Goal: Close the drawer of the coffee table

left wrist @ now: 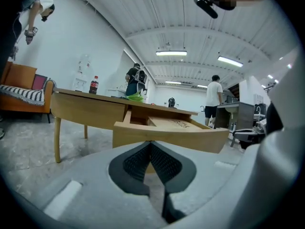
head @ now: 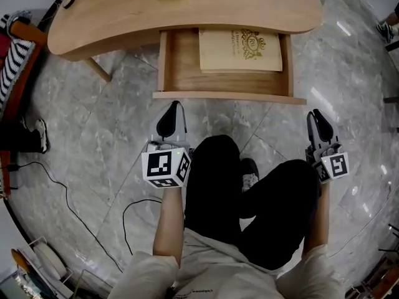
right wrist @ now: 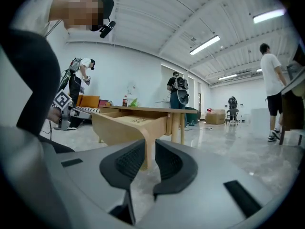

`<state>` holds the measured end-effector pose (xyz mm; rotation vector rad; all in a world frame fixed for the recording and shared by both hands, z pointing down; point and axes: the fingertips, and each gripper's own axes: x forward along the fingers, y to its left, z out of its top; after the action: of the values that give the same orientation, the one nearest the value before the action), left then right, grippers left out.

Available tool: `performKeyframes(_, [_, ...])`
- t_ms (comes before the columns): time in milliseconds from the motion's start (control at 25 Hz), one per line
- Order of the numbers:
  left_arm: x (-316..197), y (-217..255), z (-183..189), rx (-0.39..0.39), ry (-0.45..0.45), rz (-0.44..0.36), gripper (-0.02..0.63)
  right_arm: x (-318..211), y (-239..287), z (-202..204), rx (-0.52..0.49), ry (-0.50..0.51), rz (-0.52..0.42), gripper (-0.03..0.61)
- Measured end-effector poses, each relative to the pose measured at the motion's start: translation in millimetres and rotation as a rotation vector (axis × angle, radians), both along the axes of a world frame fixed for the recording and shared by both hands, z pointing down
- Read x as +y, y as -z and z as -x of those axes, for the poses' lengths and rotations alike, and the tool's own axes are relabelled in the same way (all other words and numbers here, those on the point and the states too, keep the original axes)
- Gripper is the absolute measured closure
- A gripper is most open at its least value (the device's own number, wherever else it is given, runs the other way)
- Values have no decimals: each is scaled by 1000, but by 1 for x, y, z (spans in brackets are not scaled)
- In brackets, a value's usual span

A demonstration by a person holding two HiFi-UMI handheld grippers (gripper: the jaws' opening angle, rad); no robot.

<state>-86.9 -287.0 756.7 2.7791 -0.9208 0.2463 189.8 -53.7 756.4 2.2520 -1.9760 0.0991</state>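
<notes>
1. Standing pulled well out from under the coffee table (head: pixel 187 11), the drawer (head: pixel 227 96) faces the person with its long front panel turned toward both grippers. A tan printed booklet (head: pixel 240 50) lies flat inside it, toward the back right.
2. The left gripper (head: pixel 173 114) hovers short of the left part of that front panel, near it but not touching. In the left gripper view its pads meet at the tips, so the claw is closed on nothing.
3. The right gripper (head: pixel 317 118) sits near the drawer's right front corner, a little outside it and also apart from the wood. Its jaws stand parted with a clear gap. The drawer corner shows beyond that gap, not inside it, so this claw is empty too.
4. The drawer looks like stiff, solid wood with a broad, flat front face and no visible handle. It probably needs no grip at all, only a push with the gripper tips against the panel.
5. It should slide with modest effort, since it carries little load. A push at one end alone could skew it in its opening and jam it, so contact near the middle, or evenly at both sides, seems best.
6. The booklet looks light and lies low, so it likely clears the table edge.
7. The floor (head: pixel 93 129) is polished stone, so a hard shove may move the whole table instead of seating the drawer.
</notes>
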Motion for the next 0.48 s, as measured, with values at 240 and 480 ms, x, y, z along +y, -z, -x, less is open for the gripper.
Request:
performKeyframes(240, [20,5,-18,-1,-46,-17,604,-7,2,25,70,65,4,459])
performKeyframes(480, [12,-8,-22,12,-9,-14,604,-24,-6,20,83,74,15,424])
